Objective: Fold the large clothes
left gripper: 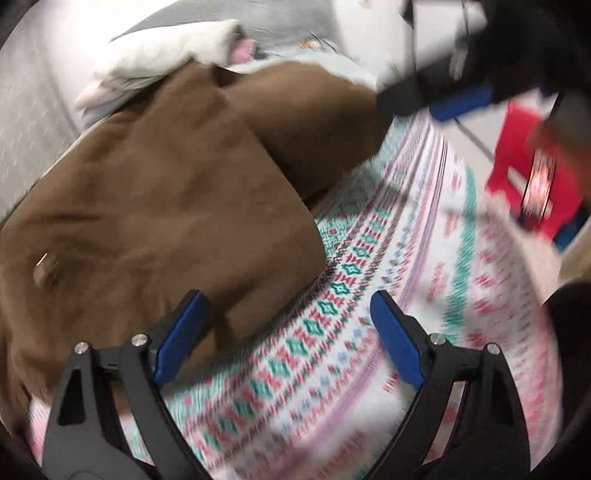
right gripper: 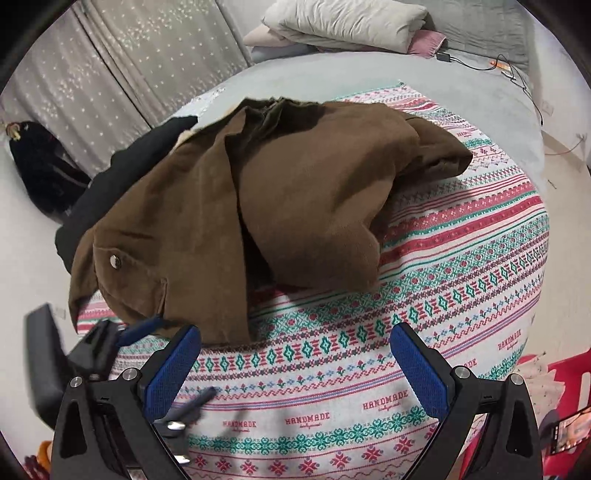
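Note:
A brown corduroy jacket [right gripper: 258,206] with a metal snap button [right gripper: 115,261] lies crumpled on a patterned blanket [right gripper: 369,369] on the bed. It also shows in the left wrist view [left gripper: 166,192], blurred. My left gripper [left gripper: 288,306] is open and empty, its left finger over the jacket's near edge. My right gripper [right gripper: 295,343] is open and empty, just short of the jacket's hem. The right gripper shows in the left wrist view [left gripper: 443,96] at the far end of the jacket; the left gripper [right gripper: 122,336] shows at lower left in the right wrist view.
A black garment [right gripper: 122,177] lies under the jacket's far left side. Folded pillows and bedding [right gripper: 347,22] sit at the bed's head with a charger cable [right gripper: 498,66]. A red stool [left gripper: 532,177] stands beside the bed. Grey curtains [right gripper: 110,74] hang behind.

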Available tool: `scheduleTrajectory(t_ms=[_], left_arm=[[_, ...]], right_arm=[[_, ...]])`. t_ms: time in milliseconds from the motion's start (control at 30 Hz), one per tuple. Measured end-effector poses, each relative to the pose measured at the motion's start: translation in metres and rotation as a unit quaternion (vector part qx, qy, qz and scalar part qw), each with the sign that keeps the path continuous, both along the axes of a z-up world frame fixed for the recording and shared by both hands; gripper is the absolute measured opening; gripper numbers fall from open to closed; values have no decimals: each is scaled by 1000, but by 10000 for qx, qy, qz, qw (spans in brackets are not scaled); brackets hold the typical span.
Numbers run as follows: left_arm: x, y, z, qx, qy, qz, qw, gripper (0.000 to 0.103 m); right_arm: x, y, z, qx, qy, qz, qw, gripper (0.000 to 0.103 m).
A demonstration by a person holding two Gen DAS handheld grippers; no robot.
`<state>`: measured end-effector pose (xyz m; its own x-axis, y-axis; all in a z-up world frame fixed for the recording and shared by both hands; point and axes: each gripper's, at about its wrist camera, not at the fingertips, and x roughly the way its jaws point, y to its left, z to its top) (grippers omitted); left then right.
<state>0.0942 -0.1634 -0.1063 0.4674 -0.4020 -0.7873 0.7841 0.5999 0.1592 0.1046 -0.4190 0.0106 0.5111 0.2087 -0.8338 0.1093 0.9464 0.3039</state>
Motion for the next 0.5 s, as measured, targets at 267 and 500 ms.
scheduleTrajectory(t_ms=[267,500], left_arm=[[45,-24,-23,298,153,270,9991,21],[20,35,61,-674,300,670,9950,15]], right_arm=[[-6,-13,9,333,-191,37,9993,103],[-21,-24,22,220,-236,-160,9994,103]])
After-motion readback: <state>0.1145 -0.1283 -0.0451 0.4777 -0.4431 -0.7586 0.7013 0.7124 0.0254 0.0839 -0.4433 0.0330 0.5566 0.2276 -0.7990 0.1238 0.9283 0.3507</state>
